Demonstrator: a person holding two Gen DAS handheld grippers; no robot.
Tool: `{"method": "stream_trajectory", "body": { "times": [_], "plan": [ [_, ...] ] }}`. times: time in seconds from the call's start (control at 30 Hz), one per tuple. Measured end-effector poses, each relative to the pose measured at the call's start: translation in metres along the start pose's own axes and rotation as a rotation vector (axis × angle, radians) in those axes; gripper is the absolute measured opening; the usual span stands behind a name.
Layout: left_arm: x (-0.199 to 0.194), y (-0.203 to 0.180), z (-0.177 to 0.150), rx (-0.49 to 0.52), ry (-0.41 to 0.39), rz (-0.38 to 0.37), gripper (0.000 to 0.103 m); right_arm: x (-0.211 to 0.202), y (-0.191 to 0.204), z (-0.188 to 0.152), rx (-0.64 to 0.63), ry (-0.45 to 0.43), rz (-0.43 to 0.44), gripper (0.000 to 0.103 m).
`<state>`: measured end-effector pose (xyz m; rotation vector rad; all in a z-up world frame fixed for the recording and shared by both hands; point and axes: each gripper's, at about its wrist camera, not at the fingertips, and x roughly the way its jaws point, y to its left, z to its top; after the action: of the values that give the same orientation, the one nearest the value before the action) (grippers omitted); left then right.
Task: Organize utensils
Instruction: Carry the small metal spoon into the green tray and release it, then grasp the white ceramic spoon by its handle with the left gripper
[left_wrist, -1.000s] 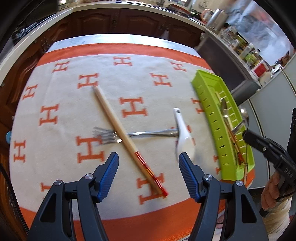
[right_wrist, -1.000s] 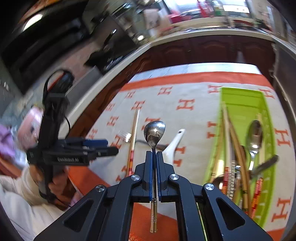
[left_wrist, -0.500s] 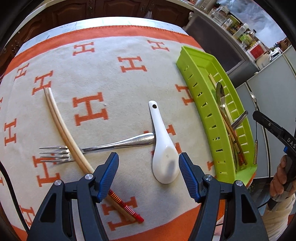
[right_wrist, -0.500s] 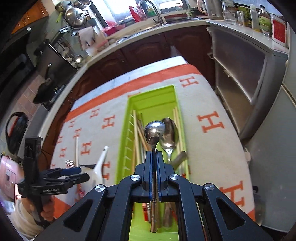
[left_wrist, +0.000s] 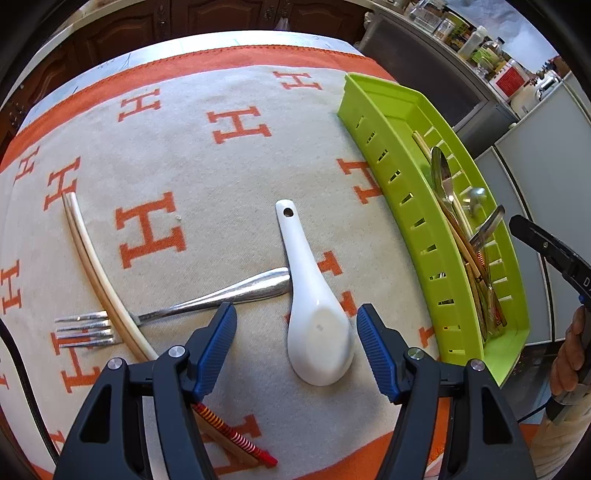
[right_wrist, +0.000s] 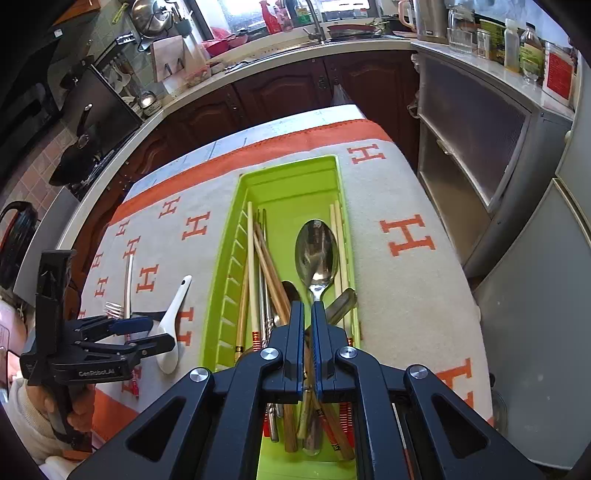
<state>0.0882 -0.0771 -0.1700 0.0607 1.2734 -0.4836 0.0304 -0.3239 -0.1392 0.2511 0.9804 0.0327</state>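
Observation:
A white ceramic spoon (left_wrist: 314, 295) lies on the H-patterned cloth, its bowl between the blue pads of my open left gripper (left_wrist: 297, 328); the pads do not touch it. Its handle lies against the end of a steel fork (left_wrist: 229, 295), which passes under a pale chopstick (left_wrist: 92, 258). My right gripper (right_wrist: 307, 308) hangs over the green tray (right_wrist: 288, 170), jaws a narrow gap apart. A small metal spoon (right_wrist: 291, 291) sits tilted in that gap, its bowl sunk behind the left fingertip. A large spoon (right_wrist: 316, 251) and several chopsticks lie in the tray.
The tray stands along the cloth's right side, close to the table edge. Cabinets and a grey appliance (right_wrist: 480, 155) lie beyond it. A kitchen counter with a sink (right_wrist: 314, 33) runs along the back. A hand (left_wrist: 572, 350) holds the right gripper's grip.
My left gripper came down and across to straddle the white spoon's bowl. My right gripper swung from over the cloth to over the tray and lowered; the small spoon slid down and tilted.

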Motion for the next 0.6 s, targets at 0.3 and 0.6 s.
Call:
{"method": "stream_trajectory", "body": {
  "times": [0.3,0.6],
  "plan": [
    [0.004,-0.008,0.005,0.049,-0.012,-0.108,0.05,-0.001,0.0,-0.003,0.004,-0.003,0.017,0.004],
    [0.01,-0.004,0.006,0.037,-0.044,-0.189,0.029,0.001,-0.006,-0.007,0.015,0.002,0.024,0.004]
  ]
}}
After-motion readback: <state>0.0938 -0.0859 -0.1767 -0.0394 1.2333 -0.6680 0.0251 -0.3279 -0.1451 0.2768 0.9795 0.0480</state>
